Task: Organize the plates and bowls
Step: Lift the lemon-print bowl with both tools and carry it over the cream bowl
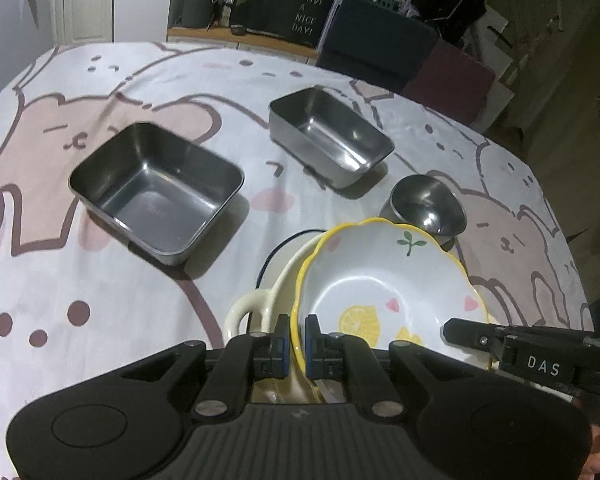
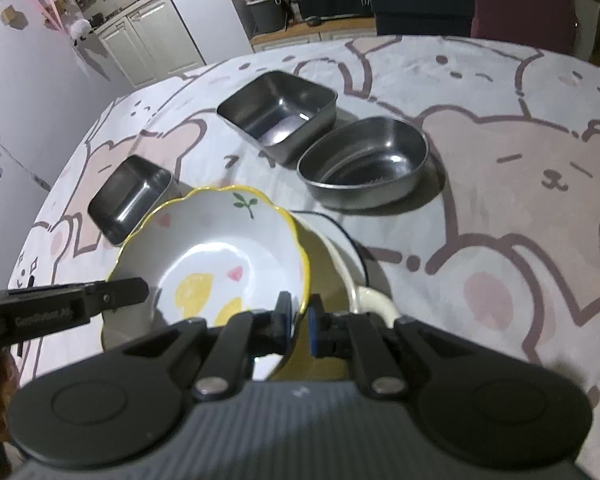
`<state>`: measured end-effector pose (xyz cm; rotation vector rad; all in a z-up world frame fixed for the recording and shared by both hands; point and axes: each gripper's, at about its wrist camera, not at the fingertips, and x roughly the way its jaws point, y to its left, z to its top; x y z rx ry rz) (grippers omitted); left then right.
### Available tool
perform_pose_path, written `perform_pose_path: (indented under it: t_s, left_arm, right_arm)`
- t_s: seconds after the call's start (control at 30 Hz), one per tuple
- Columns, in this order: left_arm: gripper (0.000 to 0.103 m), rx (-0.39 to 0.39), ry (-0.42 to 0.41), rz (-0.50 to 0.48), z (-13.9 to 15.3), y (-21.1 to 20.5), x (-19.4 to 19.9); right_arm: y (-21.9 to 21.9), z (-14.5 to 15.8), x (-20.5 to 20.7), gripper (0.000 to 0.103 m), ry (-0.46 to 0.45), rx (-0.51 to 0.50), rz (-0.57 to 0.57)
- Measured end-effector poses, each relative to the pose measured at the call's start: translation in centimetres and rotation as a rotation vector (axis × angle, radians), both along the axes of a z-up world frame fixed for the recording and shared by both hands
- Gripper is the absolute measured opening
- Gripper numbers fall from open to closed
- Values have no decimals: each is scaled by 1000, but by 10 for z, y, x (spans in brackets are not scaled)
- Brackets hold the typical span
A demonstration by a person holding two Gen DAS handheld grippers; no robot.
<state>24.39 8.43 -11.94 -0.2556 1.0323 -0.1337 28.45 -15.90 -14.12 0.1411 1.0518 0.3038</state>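
A white scalloped plate (image 1: 388, 292) (image 2: 216, 252) with a yellow rim and lemon pictures is held from both sides. My left gripper (image 1: 298, 344) is shut on its near-left rim. My right gripper (image 2: 300, 316) is shut on its near-right rim. Each view also shows a finger (image 1: 472, 334) (image 2: 116, 292) of the other gripper at the opposite rim. The plate sits tilted over a cream dish (image 1: 284, 280) (image 2: 336, 276) with a loop handle; whether they touch I cannot tell. A thin dark-blue rim (image 1: 269, 258) (image 2: 350, 236) shows under the cream dish.
On the bear-print tablecloth (image 1: 100, 300) stand two rectangular steel containers (image 1: 156, 192) (image 1: 332, 132) and an oval steel bowl (image 1: 428, 204) (image 2: 364, 160), all beyond the plate. Dark chairs (image 1: 380, 36) stand past the table's far edge.
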Motion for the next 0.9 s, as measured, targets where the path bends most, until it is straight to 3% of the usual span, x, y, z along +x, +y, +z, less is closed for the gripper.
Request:
perform_pose_path:
  t_s: [0.9]
  left_arm:
    - [7,-8,57,-17,-12,-1,2]
  right_arm:
    - [8,-8,11,9,44,-28,0]
